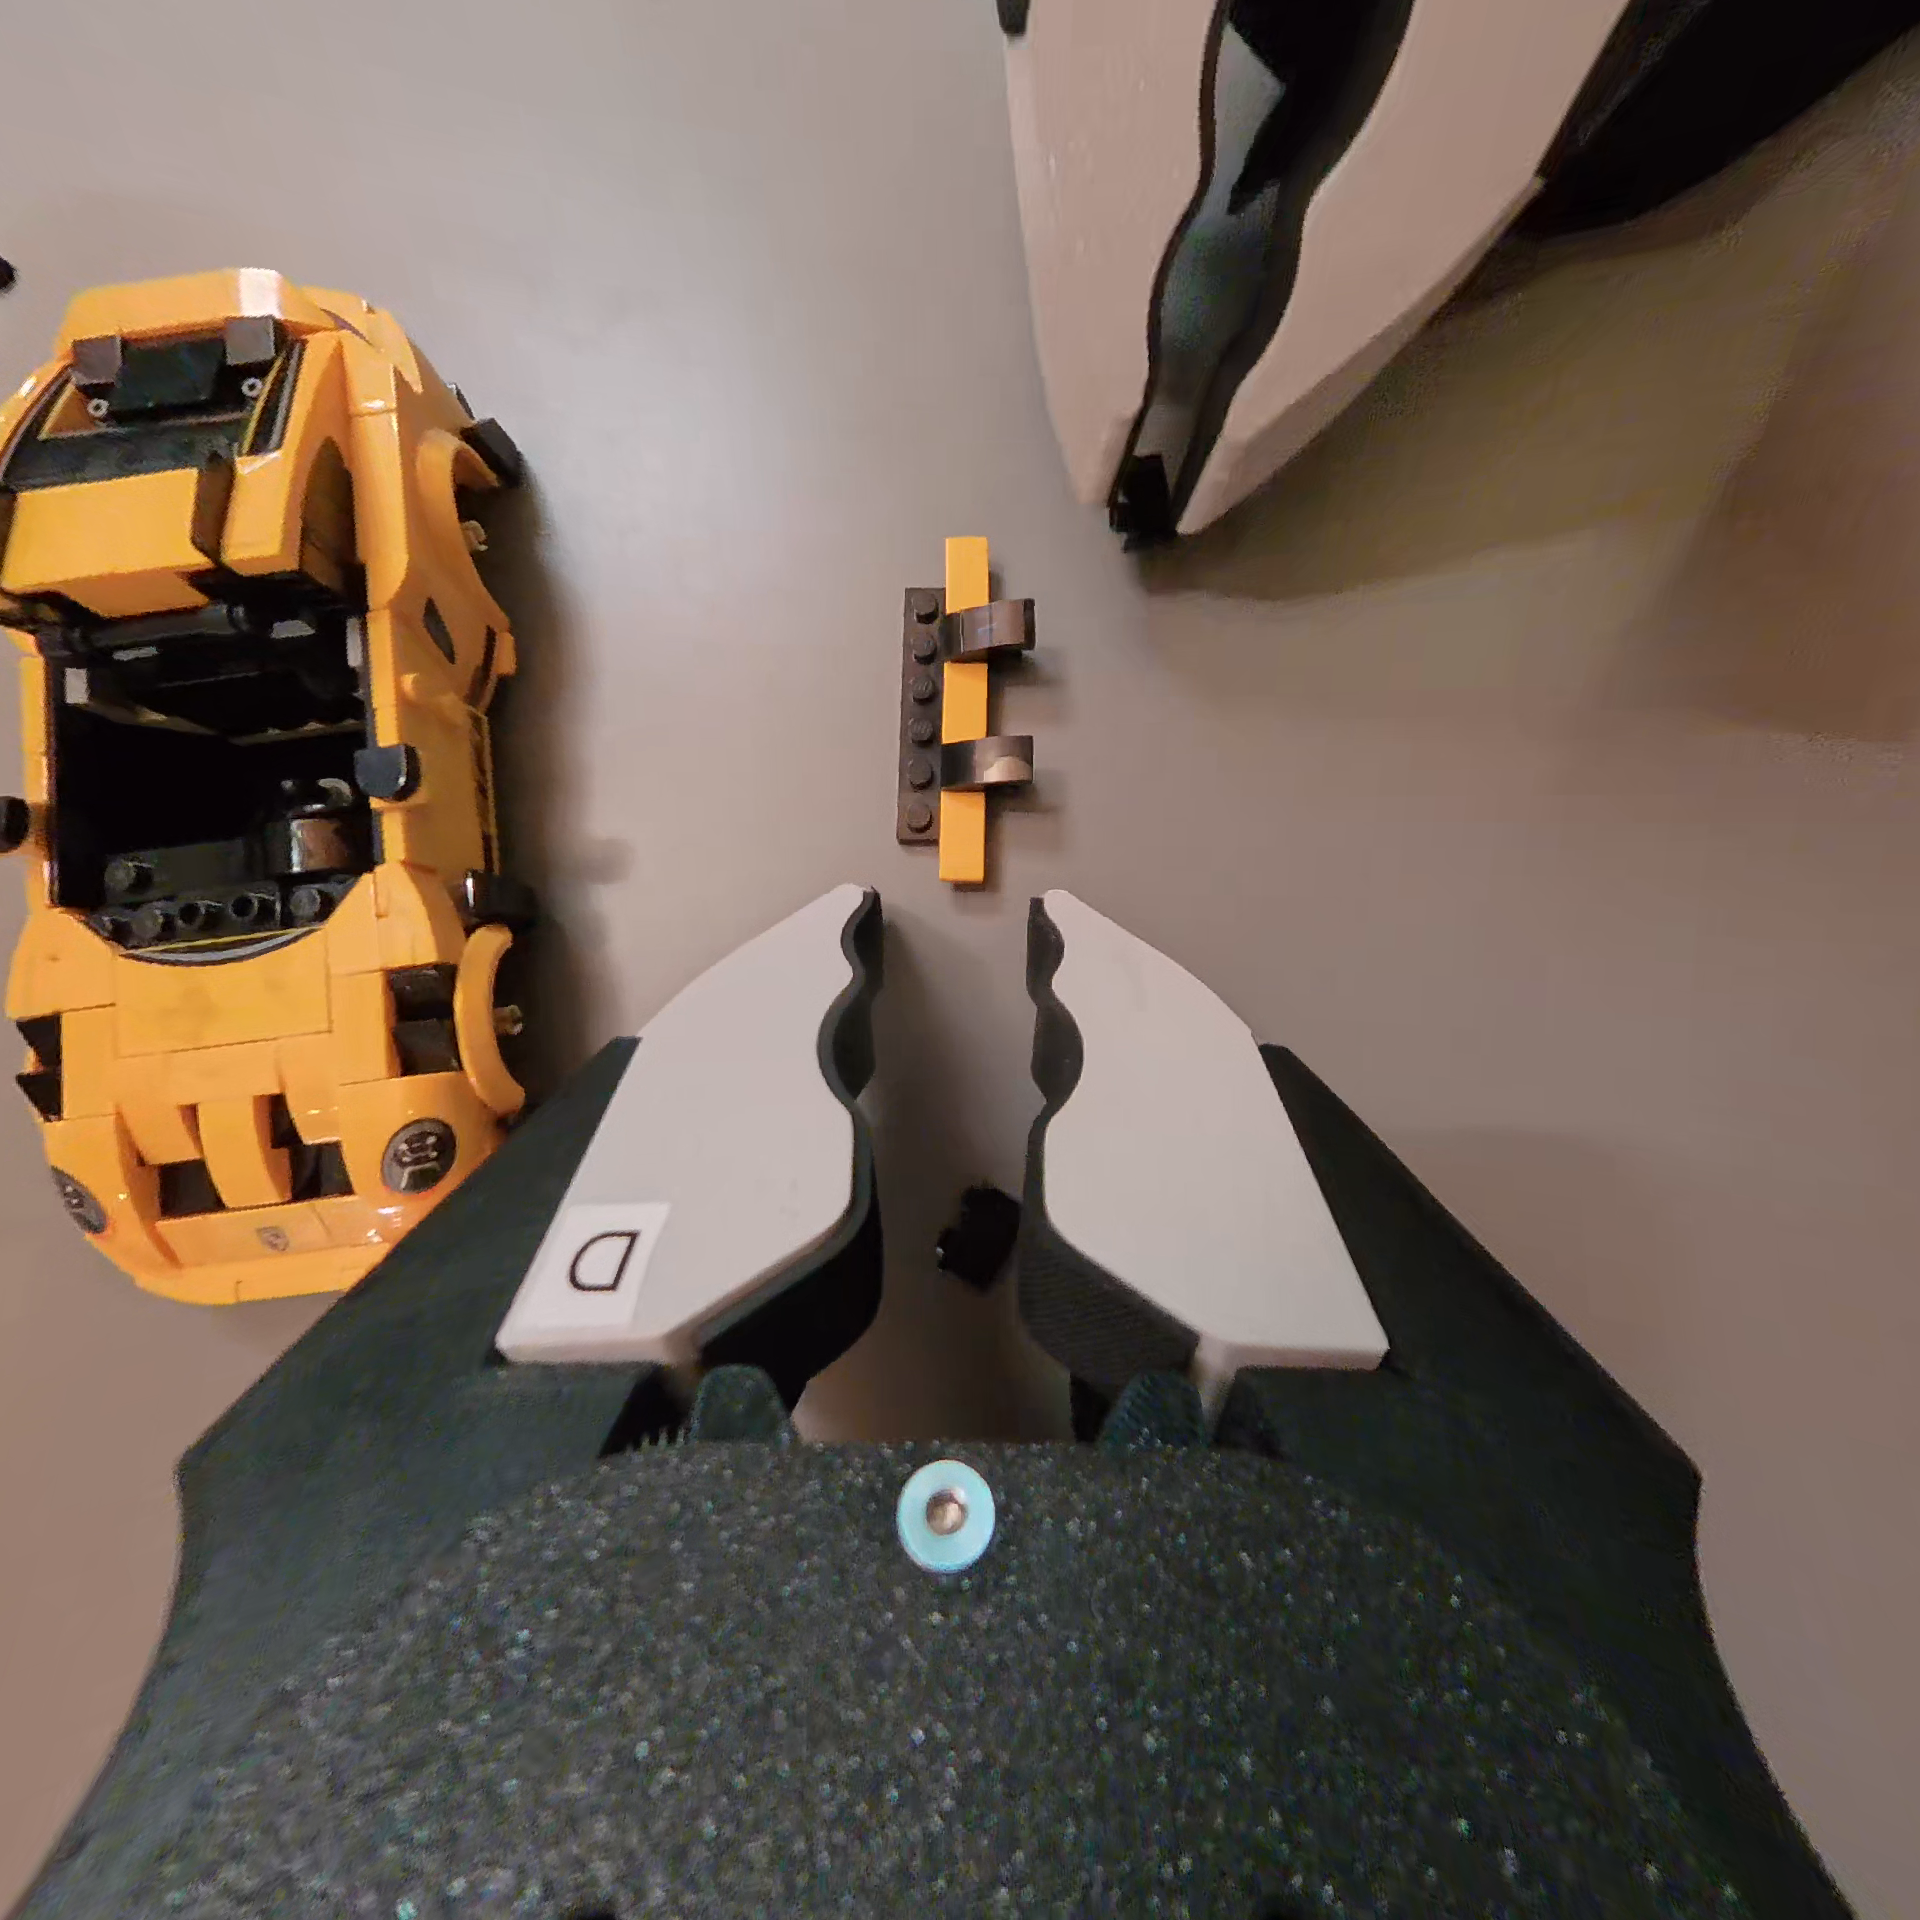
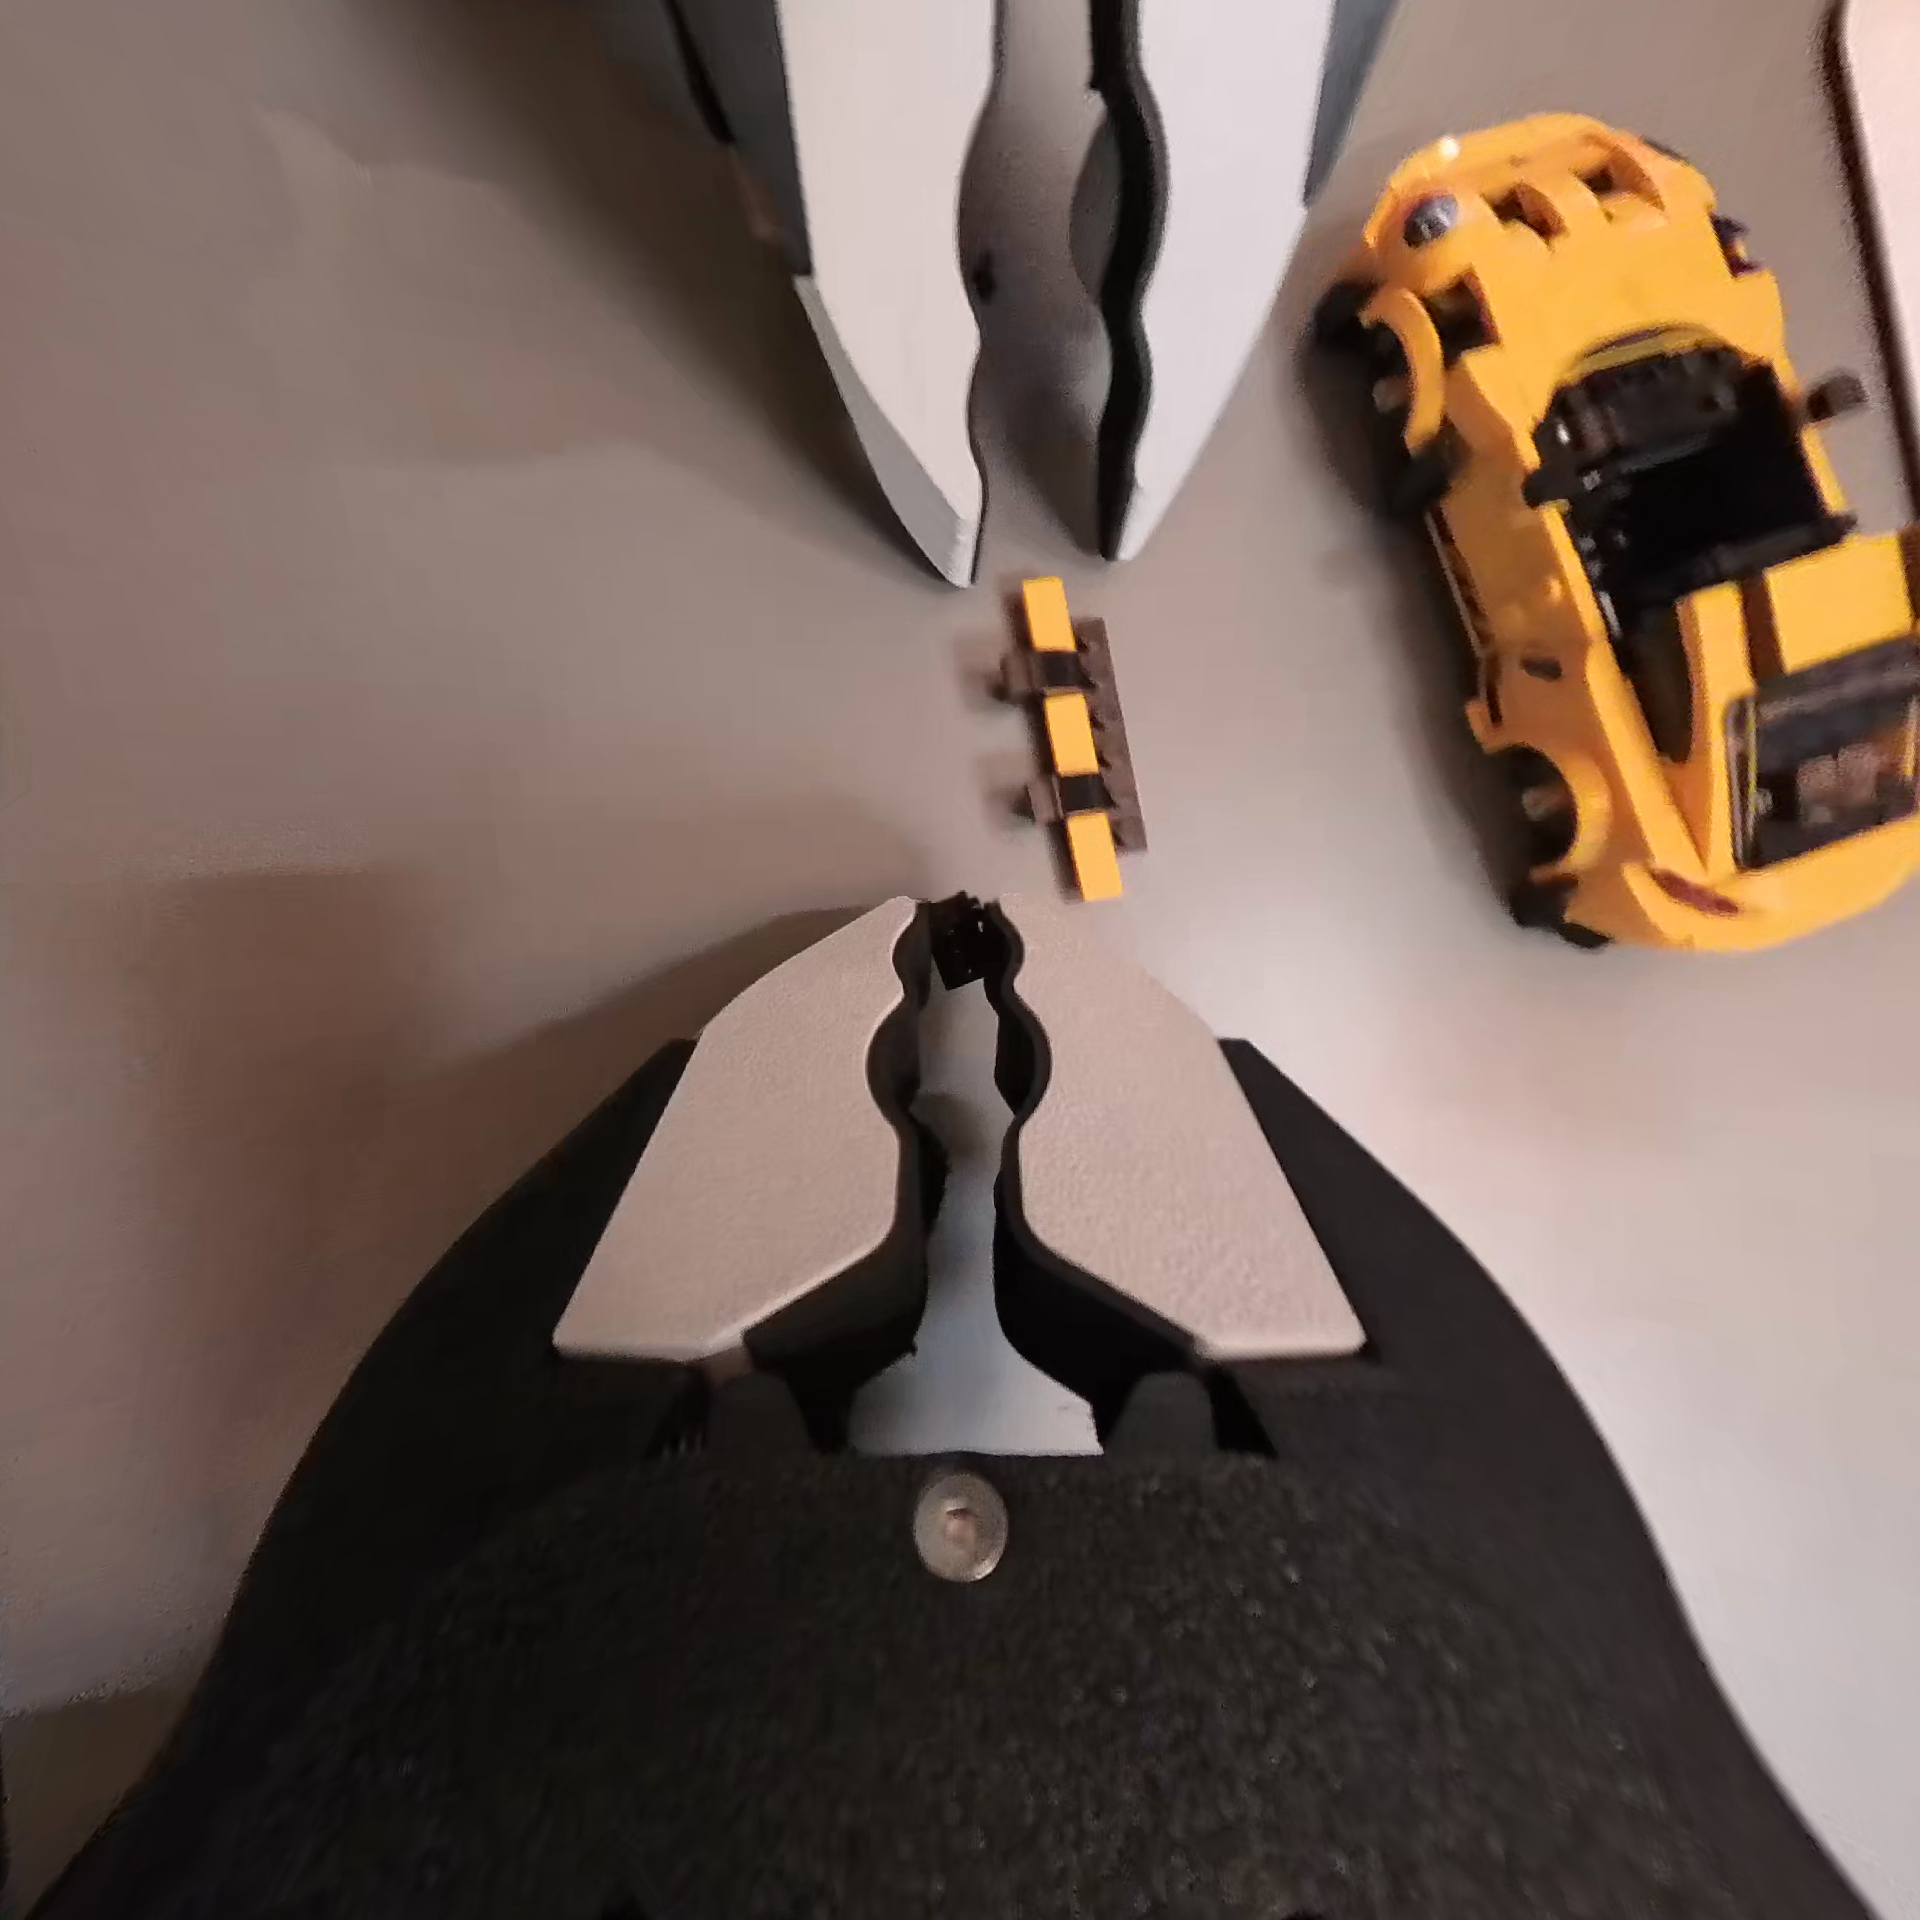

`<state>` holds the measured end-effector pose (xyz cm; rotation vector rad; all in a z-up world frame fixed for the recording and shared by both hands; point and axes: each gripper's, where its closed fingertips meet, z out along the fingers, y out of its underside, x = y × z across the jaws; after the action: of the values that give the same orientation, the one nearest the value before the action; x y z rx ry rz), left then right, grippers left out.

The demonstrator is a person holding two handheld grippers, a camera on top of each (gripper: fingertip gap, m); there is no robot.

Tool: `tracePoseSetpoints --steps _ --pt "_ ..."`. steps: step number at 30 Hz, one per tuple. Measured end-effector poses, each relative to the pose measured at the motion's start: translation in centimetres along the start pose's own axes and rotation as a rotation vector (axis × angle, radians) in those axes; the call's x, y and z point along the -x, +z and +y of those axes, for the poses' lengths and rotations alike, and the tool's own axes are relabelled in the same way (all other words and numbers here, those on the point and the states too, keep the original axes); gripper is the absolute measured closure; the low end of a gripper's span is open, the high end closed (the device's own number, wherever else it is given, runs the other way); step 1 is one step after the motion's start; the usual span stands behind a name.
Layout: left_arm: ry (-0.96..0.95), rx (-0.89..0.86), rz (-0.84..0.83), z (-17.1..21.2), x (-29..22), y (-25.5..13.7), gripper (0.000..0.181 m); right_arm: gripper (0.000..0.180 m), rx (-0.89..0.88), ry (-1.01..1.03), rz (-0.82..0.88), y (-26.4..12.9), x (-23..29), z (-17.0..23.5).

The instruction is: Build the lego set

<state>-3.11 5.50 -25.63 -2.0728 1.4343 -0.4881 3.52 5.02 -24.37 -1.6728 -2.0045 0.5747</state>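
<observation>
Lego car (image 1: 249,790), yellow with black trim, roof section open and black interior showing, is lying on the grey table (image 1: 727,312), well off to the side of both tools.

Small sub-assembly (image 1: 961,712): a long yellow strip (image 1: 964,707) sitting alongside a dark studded plate (image 1: 921,717), with two dark curved clips (image 1: 995,629) crossing the strip. It is resting flat on the table between the two tools, touching neither.

Left gripper (image 1: 954,909): white fingers with black wavy pads, standing apart with nothing between the tips, pointing at the near end of the yellow strip, just short of it. A small black piece (image 1: 977,1236) is lying on the table below the gap between the fingers.

Right gripper (image 2: 961,920): fingers drawn nearly together, pinching a small black brick (image 2: 958,951) at the tips, hanging near the opposite end of the sub-assembly. The right wrist view is somewhat blurred.
</observation>
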Motion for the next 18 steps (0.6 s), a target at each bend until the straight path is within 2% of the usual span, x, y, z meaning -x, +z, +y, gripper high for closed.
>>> tracePoseSetpoints --steps 5,14,18 --pt "-0.003 -0.006 0.007 -0.5 -0.1 0.4 0.155 0.171 -0.002 0.023 0.015 0.3 -0.3 0.3" --pt "-0.021 -0.009 0.025 -0.4 -0.4 0.5 0.171 0.171 -0.015 -0.005 0.002 1.4 0.3 -0.4" --pt "-0.019 -0.005 0.013 -0.3 -0.3 0.4 0.172 0.17 -0.032 0.001 -0.006 1.5 0.3 -0.6"
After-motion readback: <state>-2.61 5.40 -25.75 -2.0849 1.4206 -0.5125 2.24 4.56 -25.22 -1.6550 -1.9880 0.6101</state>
